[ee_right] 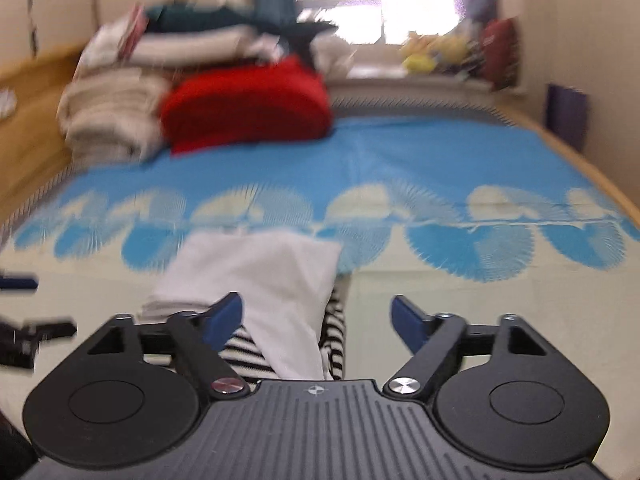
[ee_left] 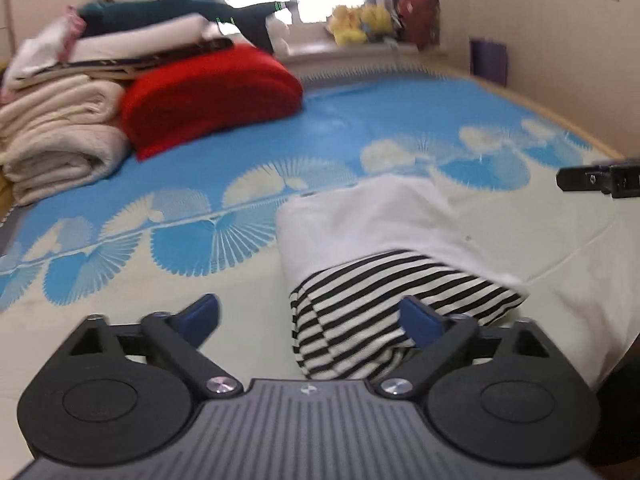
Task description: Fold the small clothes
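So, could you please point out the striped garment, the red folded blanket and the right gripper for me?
striped garment point(ee_left: 360, 300): left wrist view, on its black-and-white striped part.
red folded blanket point(ee_left: 208, 92): left wrist view, middle of its top surface.
right gripper point(ee_right: 318, 320): right wrist view, midway between its blue fingertips.

A blue and cream patterned bed mat point(ee_left: 360, 120) covers the bed. Far left on it lies a folded red blanket point(ee_left: 208, 92), touching a stack of cream blankets point(ee_left: 60, 136) on its left. Yellow plush toys point(ee_left: 360, 20) sit on the far windowsill by a bright window point(ee_right: 348, 0).
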`<move>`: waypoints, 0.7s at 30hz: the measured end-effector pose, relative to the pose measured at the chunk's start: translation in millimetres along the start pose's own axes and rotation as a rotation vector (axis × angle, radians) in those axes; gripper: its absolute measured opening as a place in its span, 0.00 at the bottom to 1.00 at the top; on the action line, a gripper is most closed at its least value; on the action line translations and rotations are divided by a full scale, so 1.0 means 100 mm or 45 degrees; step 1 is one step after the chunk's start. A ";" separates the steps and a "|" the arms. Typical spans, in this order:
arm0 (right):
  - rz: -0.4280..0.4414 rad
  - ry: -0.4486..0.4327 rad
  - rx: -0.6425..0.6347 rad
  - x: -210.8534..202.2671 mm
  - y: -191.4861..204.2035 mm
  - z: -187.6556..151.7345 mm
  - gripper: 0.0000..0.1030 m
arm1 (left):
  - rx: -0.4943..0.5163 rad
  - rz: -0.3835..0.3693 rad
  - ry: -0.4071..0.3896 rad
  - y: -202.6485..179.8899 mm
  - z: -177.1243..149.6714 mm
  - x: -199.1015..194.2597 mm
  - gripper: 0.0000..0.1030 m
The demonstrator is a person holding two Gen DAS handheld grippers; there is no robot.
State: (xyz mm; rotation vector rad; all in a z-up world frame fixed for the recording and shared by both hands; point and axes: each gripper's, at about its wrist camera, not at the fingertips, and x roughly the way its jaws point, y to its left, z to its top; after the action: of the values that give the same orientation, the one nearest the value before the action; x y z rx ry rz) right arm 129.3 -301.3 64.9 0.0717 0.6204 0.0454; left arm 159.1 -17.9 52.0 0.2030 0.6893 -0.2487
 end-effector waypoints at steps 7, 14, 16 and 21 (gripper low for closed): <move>-0.054 0.011 0.098 -0.37 0.12 -0.56 0.88 | -0.181 0.031 0.080 -0.43 -0.42 -0.27 1.00; -0.071 0.076 -0.036 -0.39 0.39 -0.76 0.88 | -0.261 0.113 0.087 -0.53 -0.58 -0.38 1.00; -0.063 0.083 -0.076 -0.36 0.45 -0.77 0.88 | -0.271 0.117 0.075 -0.52 -0.58 -0.40 1.00; -0.057 0.097 -0.079 -0.37 0.55 -0.81 0.88 | -0.325 0.104 0.057 -0.45 -0.58 -0.42 0.99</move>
State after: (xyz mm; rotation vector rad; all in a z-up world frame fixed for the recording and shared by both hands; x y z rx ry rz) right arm 51.2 -244.4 25.1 -0.0040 0.6958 0.0243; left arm 80.2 -38.5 31.2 -0.0071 0.7486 -0.0763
